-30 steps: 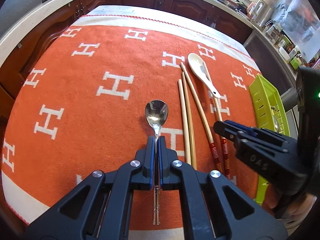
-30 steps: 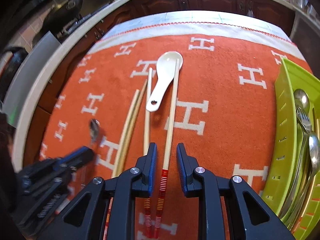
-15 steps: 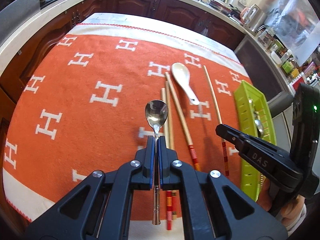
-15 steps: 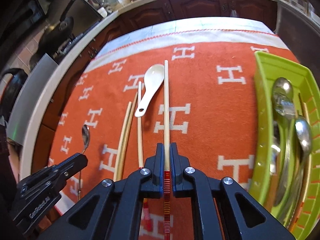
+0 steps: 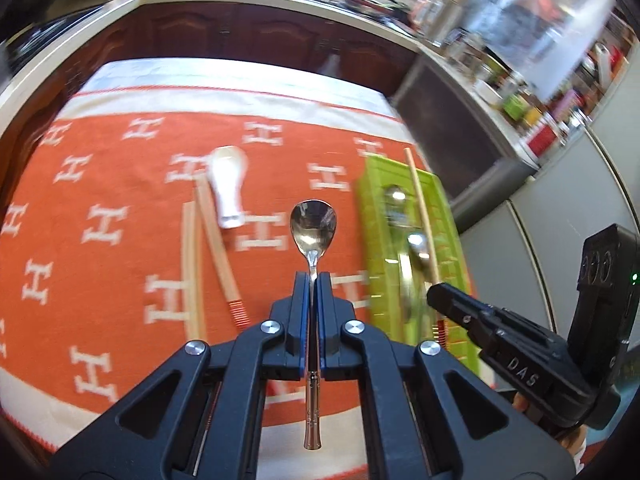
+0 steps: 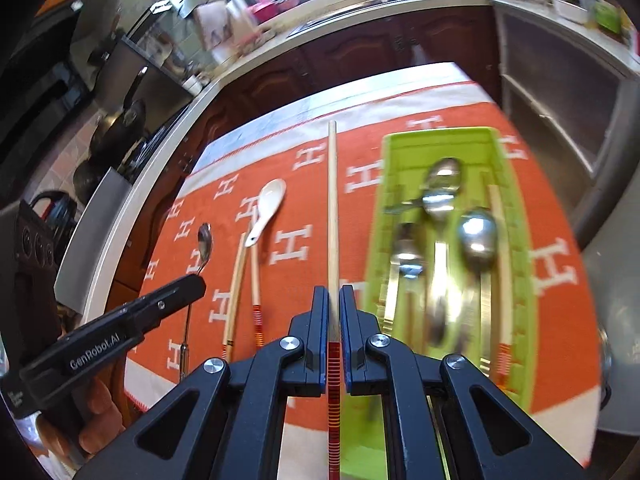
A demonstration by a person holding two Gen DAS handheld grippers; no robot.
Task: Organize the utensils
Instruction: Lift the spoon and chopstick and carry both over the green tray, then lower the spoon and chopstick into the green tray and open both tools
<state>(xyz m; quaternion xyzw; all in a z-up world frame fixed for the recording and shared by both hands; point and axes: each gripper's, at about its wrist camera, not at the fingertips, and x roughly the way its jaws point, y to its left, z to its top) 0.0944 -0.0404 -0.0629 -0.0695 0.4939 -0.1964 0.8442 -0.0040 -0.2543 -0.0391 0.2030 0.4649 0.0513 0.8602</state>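
My left gripper (image 5: 314, 280) is shut on the handle of a steel spoon (image 5: 313, 224), held above the orange cloth with its bowl pointing forward. My right gripper (image 6: 333, 294) is shut on a wooden chopstick (image 6: 332, 200) with a red striped end, raised beside the green tray (image 6: 520, 280). In the left wrist view that chopstick (image 5: 420, 216) hangs over the green tray (image 5: 370, 240). The tray holds several steel utensils (image 6: 476, 236) and a chopstick. A white ceramic spoon (image 5: 228, 192) and loose chopsticks (image 5: 216, 248) lie on the cloth.
The orange cloth (image 5: 100, 260) with white H marks covers the table. Dark wooden cabinets (image 5: 240, 36) and a pale counter run behind it. A grey appliance (image 5: 540, 220) stands to the right of the tray. A hand (image 6: 96, 420) holds the left gripper.
The right gripper closed on the striped chopstick and lifted it off the cloth toward the green tray. The left gripper rose and swung right, carrying the steel spoon.
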